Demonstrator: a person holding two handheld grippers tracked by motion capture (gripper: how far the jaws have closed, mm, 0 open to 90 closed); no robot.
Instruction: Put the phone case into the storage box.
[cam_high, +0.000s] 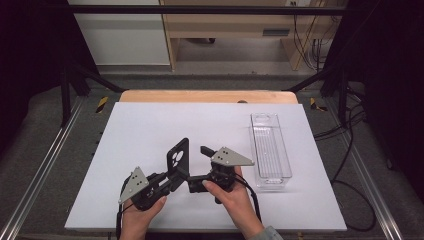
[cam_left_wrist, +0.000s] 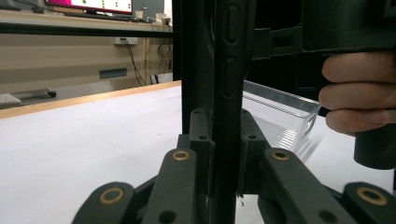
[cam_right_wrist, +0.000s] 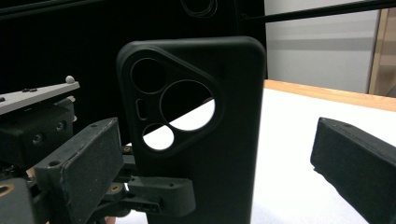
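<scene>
So on my left I've got the left hand-held gripper (cam_high: 170, 181) clamped on the bottom edge of a black soft-plastic phone case with a big rounded-triangle camera cutout (cam_high: 178, 156). The case stands upright over the white table (cam_high: 150, 130), roughly in the middle of it and nearer my edge. In the left gripper view the case (cam_left_wrist: 227, 93) runs straight up between the two jaws, edge-on, and they're pressed tight against both of its faces.

Moving right, the right hand-held gripper (cam_high: 204, 150) sits just beside the case with its jaws spread wide, not holding anything. In the right gripper view the back of the case (cam_right_wrist: 205, 126) fills the gap between the jaws, one jaw near its left side and the other well off to the right; I can't tell if the near one touches it. White table shows through the lens holes.

Farther right, a clear plastic long rectangular bin (cam_high: 270, 145) lies on the table, apart from both grippers.
</scene>
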